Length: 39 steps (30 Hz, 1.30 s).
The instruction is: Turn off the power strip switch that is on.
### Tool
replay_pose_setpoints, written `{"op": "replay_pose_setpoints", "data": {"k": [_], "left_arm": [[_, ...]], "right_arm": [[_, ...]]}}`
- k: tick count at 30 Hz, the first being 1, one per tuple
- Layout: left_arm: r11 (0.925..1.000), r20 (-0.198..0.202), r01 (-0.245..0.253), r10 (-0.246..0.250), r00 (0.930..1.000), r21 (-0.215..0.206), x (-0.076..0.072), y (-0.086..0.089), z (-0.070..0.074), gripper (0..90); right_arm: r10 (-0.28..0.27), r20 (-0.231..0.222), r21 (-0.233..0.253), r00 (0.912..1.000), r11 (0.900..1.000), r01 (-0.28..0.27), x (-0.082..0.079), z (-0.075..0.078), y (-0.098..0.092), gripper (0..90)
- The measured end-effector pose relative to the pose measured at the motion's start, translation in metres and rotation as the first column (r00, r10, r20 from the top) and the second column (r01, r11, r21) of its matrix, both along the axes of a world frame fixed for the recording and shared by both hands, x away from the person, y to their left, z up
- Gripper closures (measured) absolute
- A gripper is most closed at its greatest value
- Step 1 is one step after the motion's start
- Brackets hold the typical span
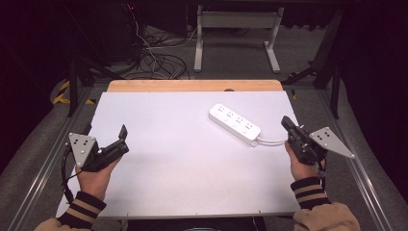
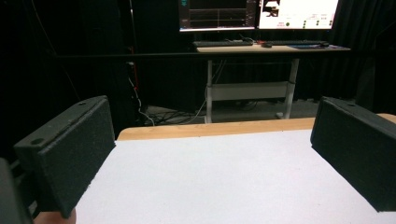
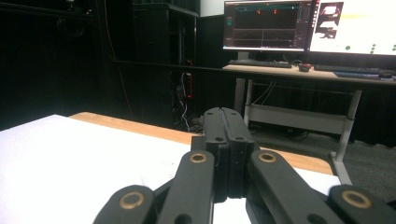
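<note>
At the near edge of the high view, two striped cuffs come in from below, each hand gripping a tool over the white worktop (image 1: 183,159). The left tool (image 1: 123,136) sits near the left edge of the sheet, held low and pointing toward the far right; in the left gripper view its two black padded jaws stand wide apart at the sides of the frame, with bare white surface between them and nothing held. The right tool (image 1: 286,122) hovers at the right edge of the sheet; in the right gripper view its jaws are pressed flat together, closed on nothing that can be seen. Just beside its tip, a short white cable (image 1: 272,141) runs from the end of a white power strip (image 1: 234,123), which lies flat on the right half of the worktop, slanted from near right to far left, socket side up; whether the right tool touches the cable is hard to tell from above. The left tool is well apart from the strip. Beyond the white sheet a wooden edge (image 1: 195,85) of the worktop shows, then grey floor with a tangle of dark cables (image 1: 154,60) and a light desk frame (image 1: 235,36); the gripper views show lit monitors (image 2: 259,13) on that far desk
</note>
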<state>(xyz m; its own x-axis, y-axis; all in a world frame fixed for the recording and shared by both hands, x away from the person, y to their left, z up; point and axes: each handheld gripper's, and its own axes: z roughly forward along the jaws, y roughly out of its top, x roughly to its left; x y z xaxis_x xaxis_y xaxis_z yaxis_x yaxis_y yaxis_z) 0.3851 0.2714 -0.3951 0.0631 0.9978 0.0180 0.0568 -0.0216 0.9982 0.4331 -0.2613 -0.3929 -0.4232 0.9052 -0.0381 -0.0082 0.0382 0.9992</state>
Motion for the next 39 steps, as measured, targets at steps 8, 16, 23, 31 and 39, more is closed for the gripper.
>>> {"op": "replay_pose_setpoints", "data": {"k": [8,16,23,31,39], "left_arm": [[1.0000,0.004,0.001,-0.001,1.0000,-0.005,0.001,0.000,-0.001,0.1],[1.0000,0.005,0.005,-0.005,1.0000,0.001,0.001,-0.001,-0.001,0.1],[1.0000,0.003,0.005,-0.005,1.0000,0.000,0.002,0.000,-0.001,0.1],[0.9999,0.003,0.013,-0.013,0.9999,-0.002,0.003,-0.001,-0.001,0.2],[1.0000,0.002,0.010,-0.010,0.9999,0.000,0.002,-0.001,-0.001,0.2]], "right_arm": [[-0.145,-0.027,0.015,0.9891,0.989,0.145,0.012,-0.007,0.001,7.7],[-0.142,0.007,0.007,0.9898,0.990,0.142,0.011,-0.007,-0.002,3.5],[-0.130,-0.011,-0.008,0.9914,0.991,0.130,0.012,-0.008,0.000,5.6],[-0.139,-0.052,-0.020,0.9890,0.990,0.138,0.013,-0.010,-0.001,5.9],[-0.130,-0.062,-0.028,0.9896,0.991,0.129,0.015,-0.011,0.001,5.8]]}}
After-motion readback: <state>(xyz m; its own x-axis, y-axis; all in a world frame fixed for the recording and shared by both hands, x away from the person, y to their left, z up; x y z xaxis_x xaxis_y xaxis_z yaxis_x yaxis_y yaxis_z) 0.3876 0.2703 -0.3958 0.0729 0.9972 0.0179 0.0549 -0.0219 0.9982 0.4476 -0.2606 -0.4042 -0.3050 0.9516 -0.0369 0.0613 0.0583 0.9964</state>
